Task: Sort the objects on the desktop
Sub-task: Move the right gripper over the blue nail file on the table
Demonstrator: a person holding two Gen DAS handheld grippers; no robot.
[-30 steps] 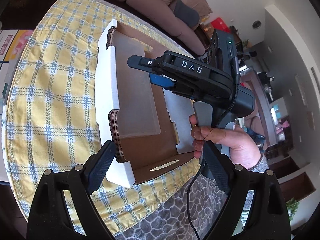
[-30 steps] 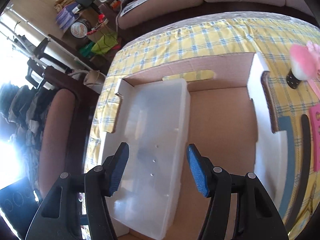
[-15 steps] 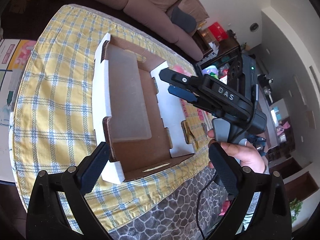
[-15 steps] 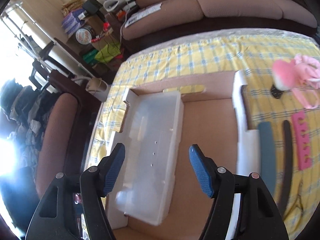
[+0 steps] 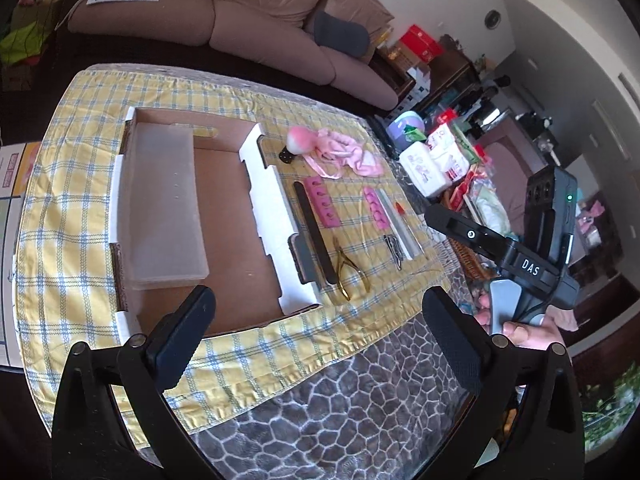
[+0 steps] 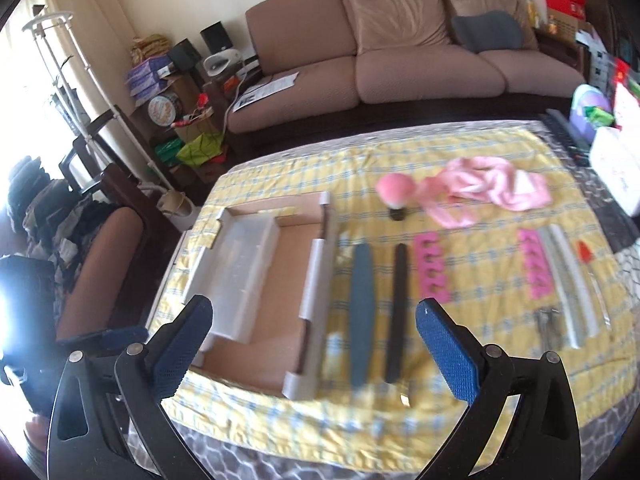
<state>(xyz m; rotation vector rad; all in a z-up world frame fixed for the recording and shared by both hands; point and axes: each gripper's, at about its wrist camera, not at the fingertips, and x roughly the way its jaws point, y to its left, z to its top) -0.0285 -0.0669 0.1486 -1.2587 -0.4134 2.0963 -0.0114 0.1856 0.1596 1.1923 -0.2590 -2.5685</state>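
A brown cardboard tray [image 5: 232, 216] with white foam edges lies on the yellow checked cloth and holds a clear plastic box [image 5: 160, 204]. To its right lie a grey-blue file [image 6: 362, 308], a black file [image 5: 314, 232], two pink toe separators [image 5: 322, 202], gold nippers [image 5: 348, 268], a white buffer [image 5: 398, 220], a pink brush [image 5: 298, 146] and a pink cloth [image 5: 348, 156]. My left gripper [image 5: 316, 300] hangs open above the tray's near edge, empty. My right gripper [image 6: 312, 308] hovers above the tray's right wall, jaws opening with nothing between them.
A hand holds the right gripper's black housing [image 5: 532, 268] off the table's right edge. A brown sofa [image 6: 400, 52] runs behind the table. White packets and clutter [image 5: 436, 160] crowd the far right corner. A dark stone-patterned cover [image 5: 360, 392] shows under the cloth's near edge.
Both grippers have risen and drawn back from the tray. The right gripper left the tray's inside and swung right. Both sets of jaws widened, and the items beside the tray came into view.
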